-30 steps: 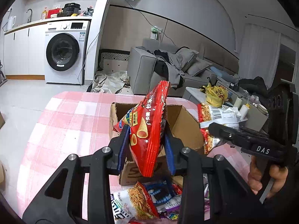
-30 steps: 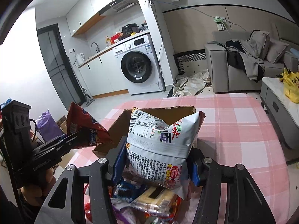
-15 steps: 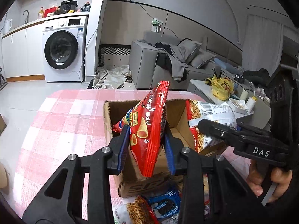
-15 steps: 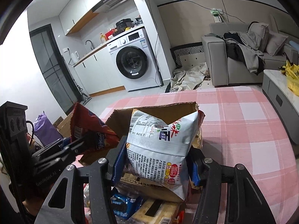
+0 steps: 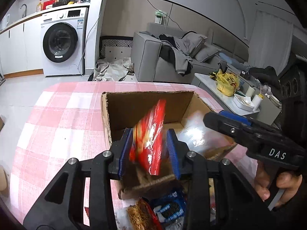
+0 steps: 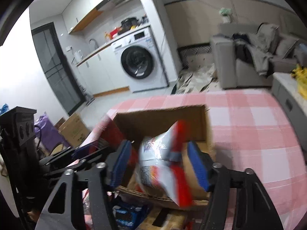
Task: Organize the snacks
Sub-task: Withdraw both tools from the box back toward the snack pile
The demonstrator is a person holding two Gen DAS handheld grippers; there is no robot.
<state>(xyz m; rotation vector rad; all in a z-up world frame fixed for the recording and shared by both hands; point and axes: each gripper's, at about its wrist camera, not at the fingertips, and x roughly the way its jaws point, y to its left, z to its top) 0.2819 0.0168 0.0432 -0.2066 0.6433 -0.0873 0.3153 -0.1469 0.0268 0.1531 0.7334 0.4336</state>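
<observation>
- Over the open cardboard box (image 5: 149, 103) on the pink-checked desk (image 5: 57, 118), both grippers hang with a snack bag between their pads.
- Left gripper (image 5: 148, 147): its blue pads show a gap on each side of the red chip bag (image 5: 151, 134), which is blurred, so it looks let go and on its way into the box; the jaws are just starting to part.
- Right gripper (image 6: 159, 163): the jaws are opening, and the white-and-red snack bag (image 6: 161, 161) sits blurred between the blue pads, not pressed by either, tipping toward the box mouth.
- Right hand (image 5: 276, 184) grips the handle of its tool at the frame edge.
- More packets, among them a blue cookie pack (image 5: 168, 209) and a noodle-snack bag (image 5: 142, 216), lie on the desk just in front of the box.
- To do this release well, I judge each gripper should spread fully and stay put above the box until its bag is clear of the pads.
- A bag catching on the near box wall could hang over the rim, so lifting straight away without dragging seems safest.
</observation>
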